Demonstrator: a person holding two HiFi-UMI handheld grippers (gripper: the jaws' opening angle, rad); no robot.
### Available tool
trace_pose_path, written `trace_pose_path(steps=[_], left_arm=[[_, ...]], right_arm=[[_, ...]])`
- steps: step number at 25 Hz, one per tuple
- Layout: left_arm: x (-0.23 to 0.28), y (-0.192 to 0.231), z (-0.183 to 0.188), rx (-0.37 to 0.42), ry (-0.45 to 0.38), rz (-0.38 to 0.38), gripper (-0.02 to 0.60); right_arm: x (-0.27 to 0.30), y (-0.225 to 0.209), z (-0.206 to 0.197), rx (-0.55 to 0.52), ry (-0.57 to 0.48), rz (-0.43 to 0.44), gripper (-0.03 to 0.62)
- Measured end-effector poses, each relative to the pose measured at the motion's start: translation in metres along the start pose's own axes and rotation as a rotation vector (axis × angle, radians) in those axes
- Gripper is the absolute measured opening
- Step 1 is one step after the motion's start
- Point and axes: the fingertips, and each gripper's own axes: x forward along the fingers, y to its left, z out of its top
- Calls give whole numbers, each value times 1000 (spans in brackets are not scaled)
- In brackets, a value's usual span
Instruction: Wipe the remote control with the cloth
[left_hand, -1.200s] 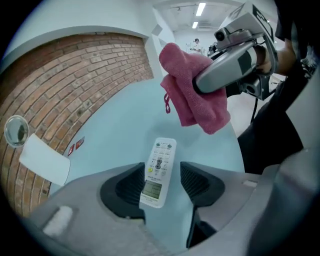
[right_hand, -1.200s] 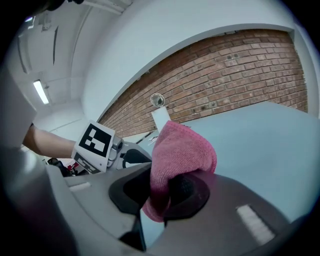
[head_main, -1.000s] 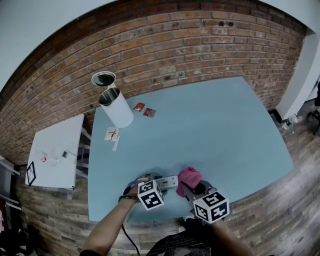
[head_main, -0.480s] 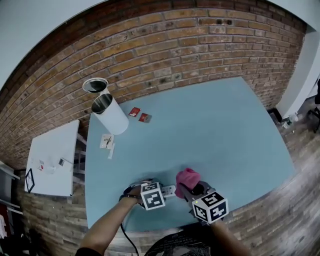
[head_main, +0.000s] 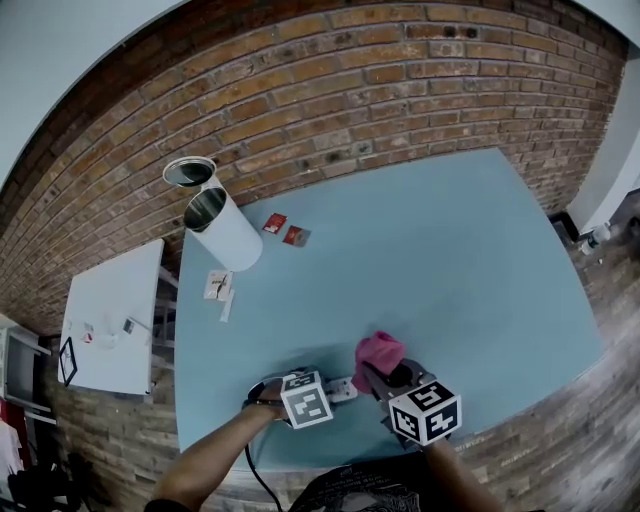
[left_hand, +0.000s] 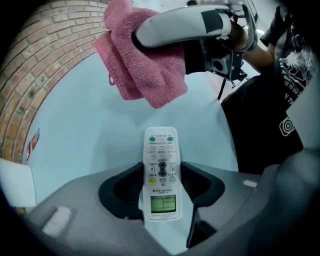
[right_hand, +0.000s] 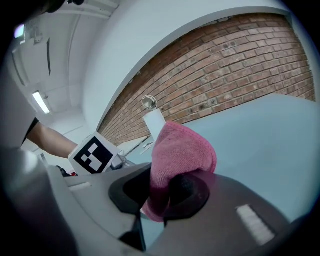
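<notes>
Near the front edge of the blue surface (head_main: 430, 240), the remote control (left_hand: 161, 150) sits buttons-up between the jaws of the left tool (left_hand: 162, 175), which have just been closing to steady it. The right tool (right_hand: 162, 187), clamped on the pink cloth (right_hand: 182, 150), hangs close for wiping.

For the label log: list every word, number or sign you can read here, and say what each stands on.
Nothing reads clearly enough to quote.
Remote control: button labels and screen print too small.
Person's shirt: white lettering, blurred and cut off.
Red cards on the table: too small.
Marker cubes: square patterns only, no letters.
</notes>
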Motion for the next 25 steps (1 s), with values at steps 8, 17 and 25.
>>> trace_pose_path(steps=[8, 17, 25], left_arm=[[-46, 11, 22, -395, -287, -82, 233], [-132, 21, 70, -776, -997, -451, 235], [-185, -1, 87, -820, -1388, -859, 235]], right_arm=[[-8, -13, 35, -3, -99, 41, 63], [-10, 6, 78, -225, -194, 56, 63], [-14, 61, 115, -648, -215, 69, 63]])
